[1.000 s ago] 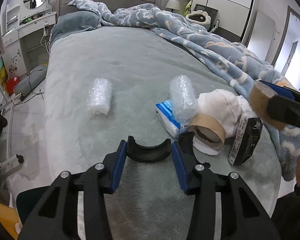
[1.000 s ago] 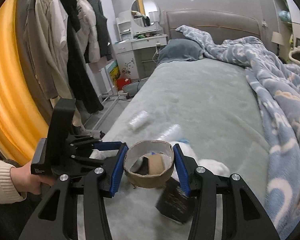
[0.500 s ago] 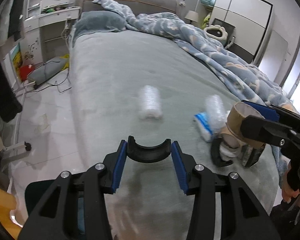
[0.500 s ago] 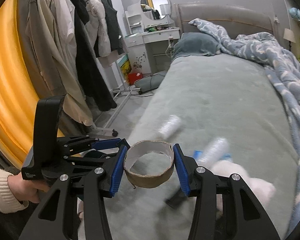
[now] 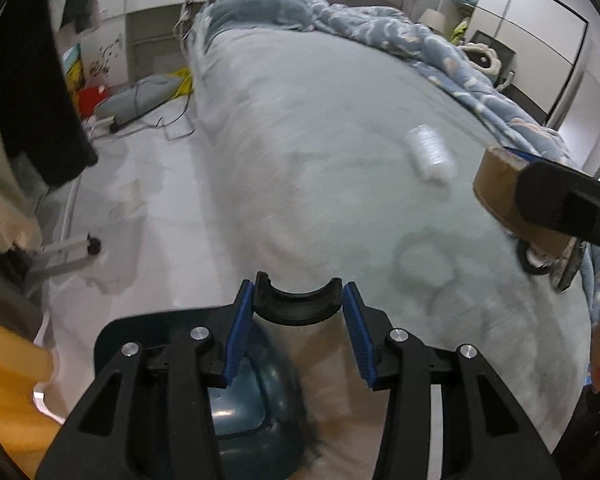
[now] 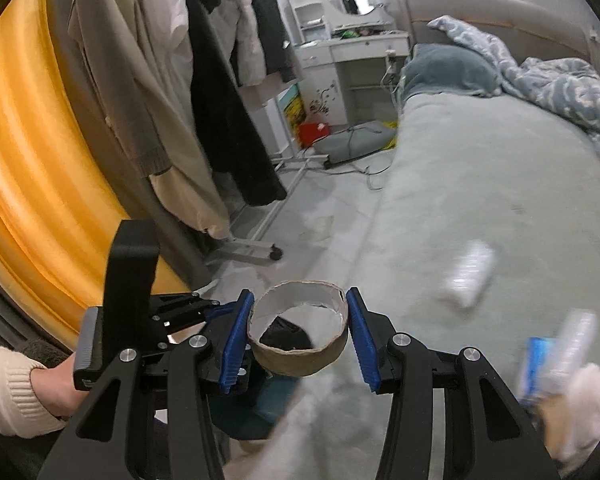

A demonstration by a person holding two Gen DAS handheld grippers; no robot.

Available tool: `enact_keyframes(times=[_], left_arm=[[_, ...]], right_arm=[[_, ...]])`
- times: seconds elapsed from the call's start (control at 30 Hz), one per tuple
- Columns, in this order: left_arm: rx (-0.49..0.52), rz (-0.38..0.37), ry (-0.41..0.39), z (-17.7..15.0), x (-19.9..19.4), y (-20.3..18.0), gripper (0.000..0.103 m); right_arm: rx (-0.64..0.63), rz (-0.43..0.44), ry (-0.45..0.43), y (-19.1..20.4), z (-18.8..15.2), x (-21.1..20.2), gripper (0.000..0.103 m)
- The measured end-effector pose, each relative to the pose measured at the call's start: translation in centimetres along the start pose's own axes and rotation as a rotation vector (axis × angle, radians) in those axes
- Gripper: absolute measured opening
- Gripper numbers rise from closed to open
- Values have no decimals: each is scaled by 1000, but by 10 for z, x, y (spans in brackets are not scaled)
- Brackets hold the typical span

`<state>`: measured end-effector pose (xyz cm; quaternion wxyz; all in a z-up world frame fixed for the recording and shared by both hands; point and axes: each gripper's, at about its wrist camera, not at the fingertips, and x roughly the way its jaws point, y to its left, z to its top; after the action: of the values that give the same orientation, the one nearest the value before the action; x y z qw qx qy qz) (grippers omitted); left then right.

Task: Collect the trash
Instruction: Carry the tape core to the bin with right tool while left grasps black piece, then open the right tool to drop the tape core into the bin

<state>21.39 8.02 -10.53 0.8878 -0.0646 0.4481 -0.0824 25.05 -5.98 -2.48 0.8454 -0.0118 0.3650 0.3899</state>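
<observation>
A: Largest first?
B: Grey-green bed (image 5: pixel 320 152) across the middle of both views, rumpled blue blanket (image 5: pixel 412 44) at upper right, pale floor (image 5: pixel 140 184) to the left. Yellow curtain (image 6: pixel 28 160) and hanging coats (image 6: pixel 204 92) at left of the right wrist view; white dresser (image 6: pixel 352 52) at top centre.
A: Smaller clutter?
B: Dark teal bin (image 5: pixel 256 420) low in the left wrist view, under the left tongs (image 5: pixel 299 320). Blurred bubble-wrap roll (image 5: pixel 430 152) lying on the bed at right of centre.
A: And the trash itself?
B: Cardboard tape ring (image 6: pixel 299 336) clamped between the pads of the right tongs (image 6: pixel 299 332), bottom centre, open end facing up and forward. Black curved piece (image 5: pixel 299 306) gripped across the left tongs, ends pointing up, long side running left to right.
</observation>
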Motion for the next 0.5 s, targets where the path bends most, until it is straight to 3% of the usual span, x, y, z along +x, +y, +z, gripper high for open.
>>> enact_keyframes(times=[0.5], left_arm=[[-173, 30, 174, -45, 11, 93, 48]], right_arm=[[21, 57, 165, 56, 2, 95, 48]])
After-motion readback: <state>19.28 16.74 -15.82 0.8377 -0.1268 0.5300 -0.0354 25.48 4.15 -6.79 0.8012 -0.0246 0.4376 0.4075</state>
